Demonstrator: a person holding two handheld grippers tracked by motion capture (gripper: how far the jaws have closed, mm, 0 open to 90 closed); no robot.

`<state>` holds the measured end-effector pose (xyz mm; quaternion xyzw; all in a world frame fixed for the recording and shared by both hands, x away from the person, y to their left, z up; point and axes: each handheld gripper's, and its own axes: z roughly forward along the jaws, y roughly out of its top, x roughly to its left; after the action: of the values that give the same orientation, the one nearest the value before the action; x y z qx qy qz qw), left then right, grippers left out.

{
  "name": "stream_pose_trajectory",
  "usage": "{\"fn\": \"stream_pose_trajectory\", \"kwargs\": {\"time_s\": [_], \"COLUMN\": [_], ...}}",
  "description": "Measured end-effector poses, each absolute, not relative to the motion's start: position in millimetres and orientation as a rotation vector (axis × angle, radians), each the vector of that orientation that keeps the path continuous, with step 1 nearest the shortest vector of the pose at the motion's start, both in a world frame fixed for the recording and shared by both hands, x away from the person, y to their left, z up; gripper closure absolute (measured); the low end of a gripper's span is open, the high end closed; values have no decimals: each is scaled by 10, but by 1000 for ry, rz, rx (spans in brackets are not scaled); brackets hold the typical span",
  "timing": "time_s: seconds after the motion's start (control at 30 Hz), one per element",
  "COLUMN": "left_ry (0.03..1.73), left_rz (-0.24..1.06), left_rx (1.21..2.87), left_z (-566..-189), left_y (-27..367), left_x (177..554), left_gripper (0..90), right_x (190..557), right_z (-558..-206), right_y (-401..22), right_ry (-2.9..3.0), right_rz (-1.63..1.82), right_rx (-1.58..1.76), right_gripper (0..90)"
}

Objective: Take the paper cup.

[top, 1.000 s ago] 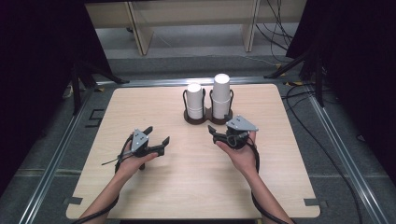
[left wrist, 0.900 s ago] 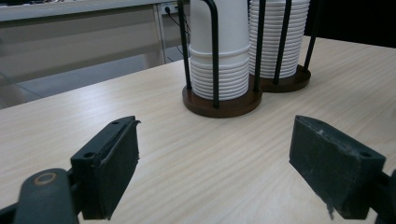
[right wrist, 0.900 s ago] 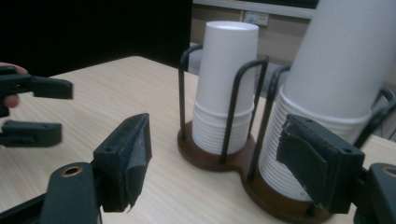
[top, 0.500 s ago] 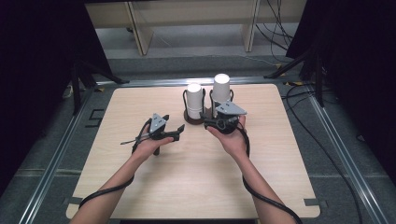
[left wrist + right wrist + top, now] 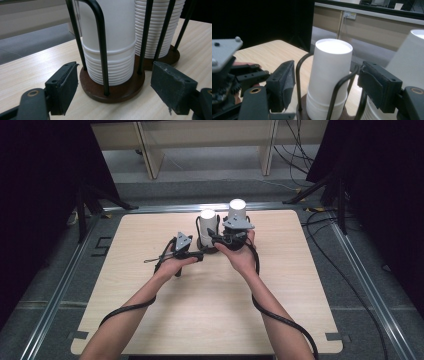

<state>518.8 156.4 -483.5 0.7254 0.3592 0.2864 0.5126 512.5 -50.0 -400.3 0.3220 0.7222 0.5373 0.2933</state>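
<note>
Both grippers open at the cup holders, far side of the tabletop.
Our left gripper gapes, empty, low by the wire holder; the shorter cup stack feels light, crushable, slippery, so we would pinch the top cup's wall gently; our right gripper straddles it, jaws apart; the taller stack stands beside.

In the high view the right gripper and its hand cover the lower part of the taller cup stack and the rack's base beneath it. The left gripper view cuts off the tops of both stacks and the rack wires at the upper edge. In the right gripper view the taller stack runs off the right edge, and the rack base drops below the frame.
</note>
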Motion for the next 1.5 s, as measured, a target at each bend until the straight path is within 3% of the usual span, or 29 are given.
{"fn": "stream_pose_trajectory", "kwargs": {"time_s": [0.53, 1.5], "left_ry": [900, 926], "left_rz": [672, 661], "left_rx": [1750, 1738], "left_z": [-4884, -4924], "left_y": [1463, 1355], "left_x": [5346, 5501], "left_gripper": [224, 235], "right_x": [5420, 5618], "right_z": [-3947, -3981], "right_y": [-303, -177], "right_ry": [1920, 1928], "right_rz": [1398, 1348], "right_rx": [868, 886], "right_gripper": [318, 318]}}
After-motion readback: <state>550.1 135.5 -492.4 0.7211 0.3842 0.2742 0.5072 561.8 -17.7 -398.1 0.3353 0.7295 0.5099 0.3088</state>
